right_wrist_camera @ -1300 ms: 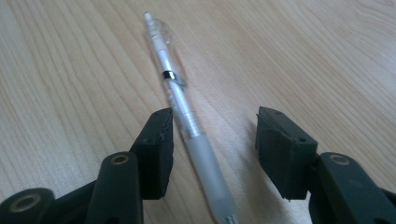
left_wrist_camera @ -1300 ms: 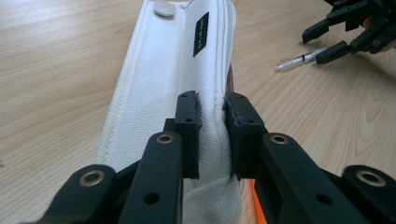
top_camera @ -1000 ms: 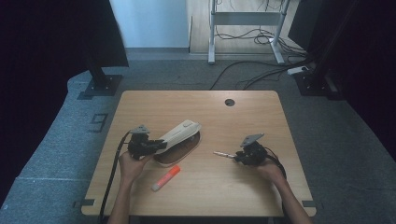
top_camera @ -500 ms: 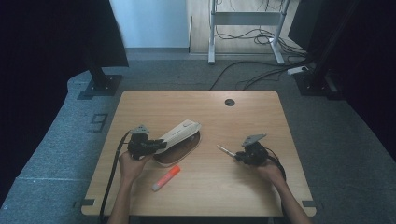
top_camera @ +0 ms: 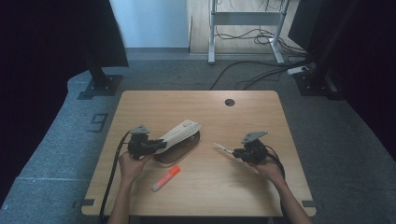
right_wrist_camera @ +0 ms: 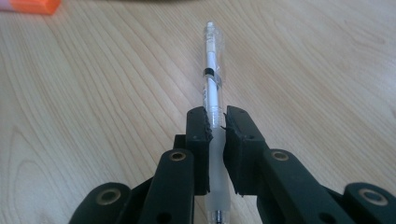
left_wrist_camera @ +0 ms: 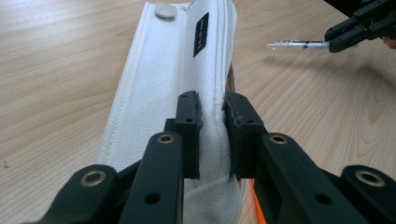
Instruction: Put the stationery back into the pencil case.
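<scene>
A white fabric pencil case (top_camera: 180, 132) lies left of the table's middle, its white upper layer raised off a brown underside (top_camera: 180, 154). My left gripper (top_camera: 161, 143) is shut on the near end of that white fabric (left_wrist_camera: 163, 70), with cloth pinched between the pads of the left gripper (left_wrist_camera: 212, 105). To the right, my right gripper (top_camera: 235, 152) is shut on a clear pen (top_camera: 222, 148), which sticks out toward the case. In the right gripper view the pen (right_wrist_camera: 212, 60) runs straight ahead from the right gripper (right_wrist_camera: 215, 116), just above the wood.
An orange marker (top_camera: 166, 178) lies on the wooden table (top_camera: 233, 186) in front of the case, between the hands. A round cable hole (top_camera: 229, 102) sits near the far edge. Cables trail from both grippers toward the near edge.
The right gripper has shifted slightly, and the pen's free end has swung a little toward the far left. The left gripper and the pencil case have stayed put.
</scene>
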